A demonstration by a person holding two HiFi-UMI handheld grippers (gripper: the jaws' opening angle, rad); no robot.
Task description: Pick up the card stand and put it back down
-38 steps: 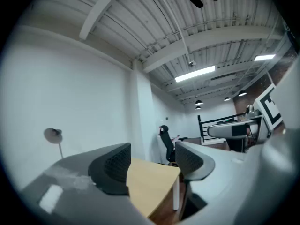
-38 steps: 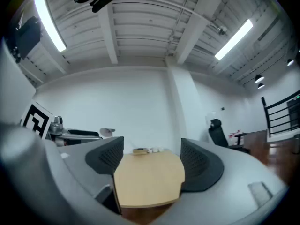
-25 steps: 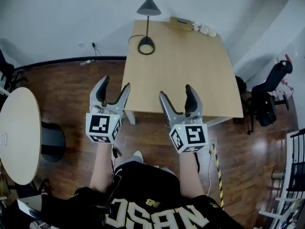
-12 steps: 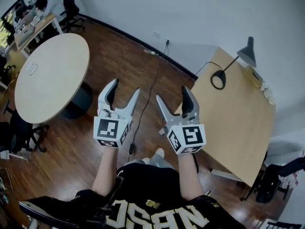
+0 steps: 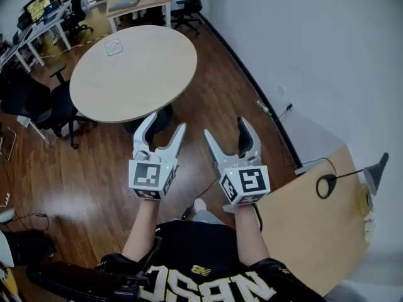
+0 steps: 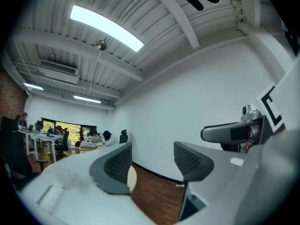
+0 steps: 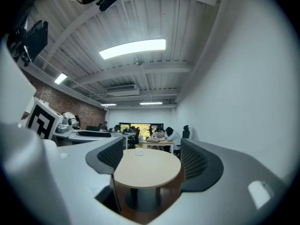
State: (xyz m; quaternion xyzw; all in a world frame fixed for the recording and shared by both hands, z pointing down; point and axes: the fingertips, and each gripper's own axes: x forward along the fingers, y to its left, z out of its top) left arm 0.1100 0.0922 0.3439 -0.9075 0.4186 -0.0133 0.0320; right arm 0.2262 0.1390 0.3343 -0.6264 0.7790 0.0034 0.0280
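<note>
The card stand [image 5: 114, 46] is a small white piece on the far side of the round wooden table [image 5: 133, 73]. It also shows as a small white card stand [image 7: 138, 151] on that table [image 7: 150, 170] in the right gripper view. Both grippers hang in the air over the wood floor, short of the table. My left gripper [image 5: 165, 122] is open, its jaws closing a little with nothing between them [image 6: 152, 161]. My right gripper [image 5: 225, 127] is open and holds nothing, and it points at the table [image 7: 151, 156].
A rectangular wooden desk [image 5: 315, 238] with a black lamp [image 5: 327, 185] stands at my right by the white wall [image 5: 315, 74]. Black office chairs [image 5: 38, 106] stand left of the round table. More desks [image 5: 135, 2] with people are at the far end.
The view has swung from the rectangular desk to the round table, which now lies ahead. Both grippers stayed in front of the body, open.
</note>
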